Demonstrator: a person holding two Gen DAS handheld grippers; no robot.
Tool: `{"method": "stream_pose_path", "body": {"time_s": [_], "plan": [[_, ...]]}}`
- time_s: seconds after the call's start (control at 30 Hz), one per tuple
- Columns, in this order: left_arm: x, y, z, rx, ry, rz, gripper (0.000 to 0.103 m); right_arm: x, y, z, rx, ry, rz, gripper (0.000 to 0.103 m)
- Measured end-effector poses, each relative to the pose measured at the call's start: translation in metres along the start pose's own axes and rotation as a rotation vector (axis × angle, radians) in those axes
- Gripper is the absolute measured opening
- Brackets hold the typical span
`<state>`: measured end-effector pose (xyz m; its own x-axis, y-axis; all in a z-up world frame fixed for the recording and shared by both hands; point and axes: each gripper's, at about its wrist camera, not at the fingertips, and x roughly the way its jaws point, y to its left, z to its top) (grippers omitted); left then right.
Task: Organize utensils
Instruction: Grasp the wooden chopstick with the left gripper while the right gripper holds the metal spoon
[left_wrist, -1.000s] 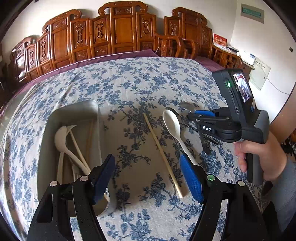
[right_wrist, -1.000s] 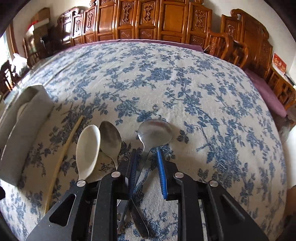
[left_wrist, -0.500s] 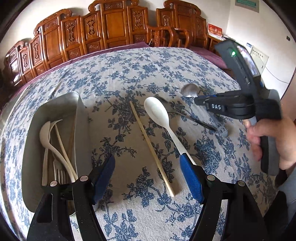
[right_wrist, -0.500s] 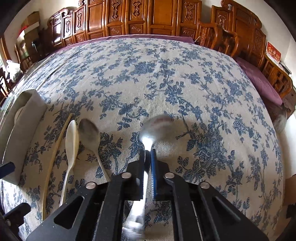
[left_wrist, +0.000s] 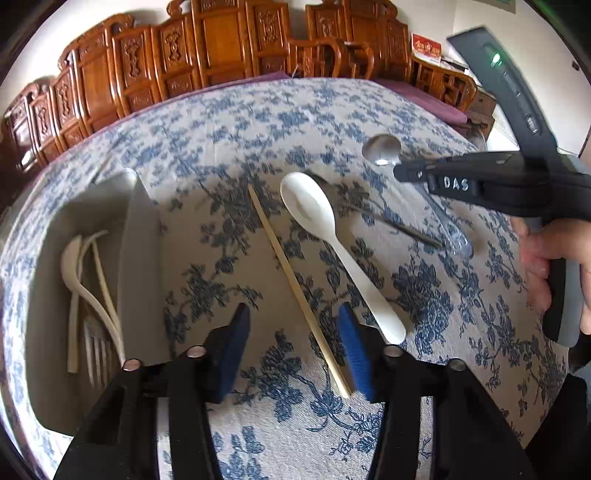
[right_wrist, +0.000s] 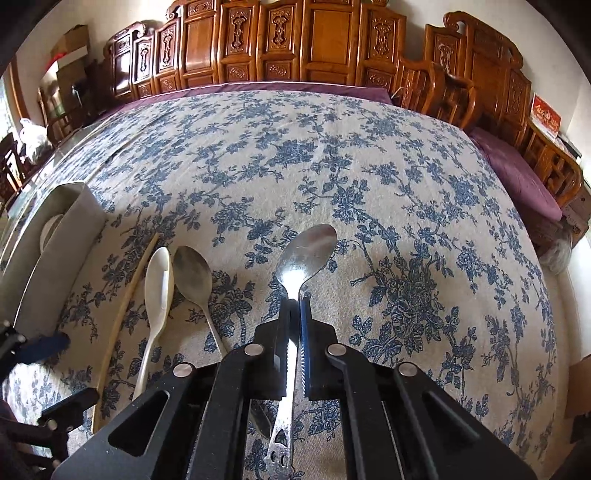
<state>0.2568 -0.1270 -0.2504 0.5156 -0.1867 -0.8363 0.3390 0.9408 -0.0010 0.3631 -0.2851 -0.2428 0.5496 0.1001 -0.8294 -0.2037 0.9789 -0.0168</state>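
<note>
**Utensils: one spoon clamped, chopstick between closing jaws**

Utensils lie in two groups on a table under a blue floral tablecloth (right_wrist: 369, 155). A grey tray (left_wrist: 140, 258) on the left side of the cloth holds a white spoon (left_wrist: 72, 258), pale chopsticks and a fork (left_wrist: 94, 343).

Loose on the cloth, just right of the tray: a wooden chopstick (left_wrist: 295, 284), a white spoon (left_wrist: 332, 243) beside it, and a dull metal spoon (right_wrist: 194, 273) next to that, its bowl partly hidden behind the white one in the left wrist view.

Right gripper (right_wrist: 295, 306): fingers narrow, pressed onto the neck of a shiny metal spoon (right_wrist: 306, 254). Bowl points forward past the fingertips; handle end runs back under the gripper body. The spoon appears lifted off the cloth, though the view leaves this uncertain. A hand (left_wrist: 554, 258) grips the device's handle.

Left gripper (left_wrist: 291, 343): jaws closing, roughly half apart, blue pads straddling the near end of the wooden chopstick. Right pad sits just beside the stick; contact cannot be told.
</note>
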Motion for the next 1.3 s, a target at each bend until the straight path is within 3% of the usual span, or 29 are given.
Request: {"method": "stream_pose_path", "body": {"time_s": [0.23, 0.3, 0.33, 0.53, 1.3], "plan": [[0.008, -0.003, -0.006, 0.026, 0.03, 0.002, 0.025, -0.007, 0.001, -0.001, 0.001, -0.018, 0.002, 0.006], [0.008, -0.004, -0.007, 0.027, 0.027, -0.008, 0.017, -0.009, 0.001, -0.001, 0.003, -0.023, 0.004, 0.006], [0.008, -0.004, -0.008, 0.03, 0.027, -0.015, 0.007, -0.009, 0.001, -0.001, 0.004, -0.025, 0.003, 0.006], [0.002, 0.003, -0.01, 0.005, 0.032, -0.032, 0.004, -0.017, 0.006, 0.0, 0.009, -0.046, 0.009, 0.006], [-0.076, 0.046, -0.005, -0.046, -0.111, 0.007, 0.004, -0.063, 0.062, -0.004, -0.083, -0.136, 0.081, 0.006]]}}
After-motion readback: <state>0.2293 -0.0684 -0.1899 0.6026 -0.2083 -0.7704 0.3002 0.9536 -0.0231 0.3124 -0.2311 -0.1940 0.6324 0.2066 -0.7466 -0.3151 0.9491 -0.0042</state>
